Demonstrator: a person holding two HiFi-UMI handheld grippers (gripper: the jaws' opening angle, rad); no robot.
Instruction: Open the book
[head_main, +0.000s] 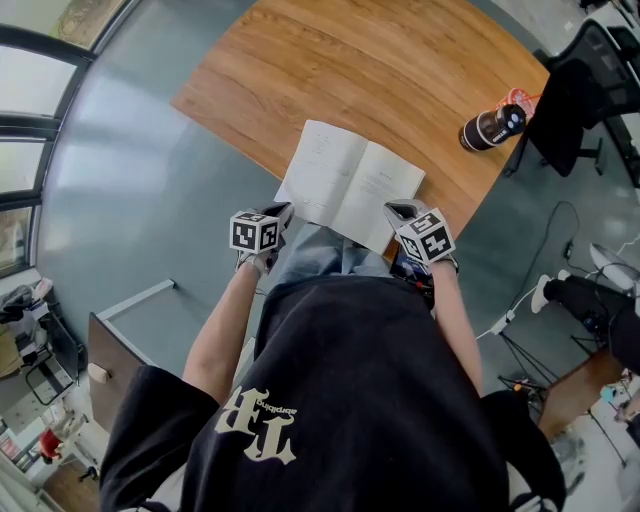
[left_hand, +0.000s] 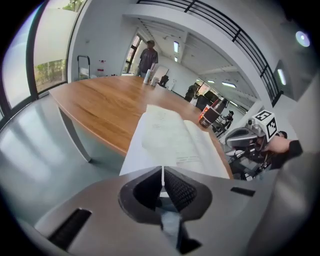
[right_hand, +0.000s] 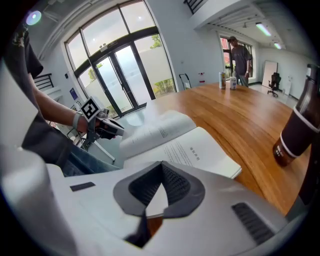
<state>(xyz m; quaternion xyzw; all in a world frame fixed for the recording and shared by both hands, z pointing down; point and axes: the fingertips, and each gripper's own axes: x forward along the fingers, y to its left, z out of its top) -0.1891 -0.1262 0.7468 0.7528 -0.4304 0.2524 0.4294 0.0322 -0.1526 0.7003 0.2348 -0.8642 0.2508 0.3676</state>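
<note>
The book (head_main: 345, 180) lies open on the wooden table (head_main: 400, 70), white pages up, its near half hanging past the table's edge. My left gripper (head_main: 282, 211) is at the book's near left corner. In the left gripper view a thin white sheet edge stands pinched between the closed pads of that gripper (left_hand: 162, 172), with the open book (left_hand: 172, 137) beyond. My right gripper (head_main: 400, 212) is at the near right corner. The right gripper view shows its jaws (right_hand: 161, 167) closed, with the right page of the book (right_hand: 190, 150) running in between them.
A dark bottle (head_main: 492, 127) lies on the table at the far right, and it looms close at the side in the right gripper view (right_hand: 295, 130). A black chair (head_main: 575, 100) stands beyond it. A person (left_hand: 148, 57) stands at the table's far end beside some cans.
</note>
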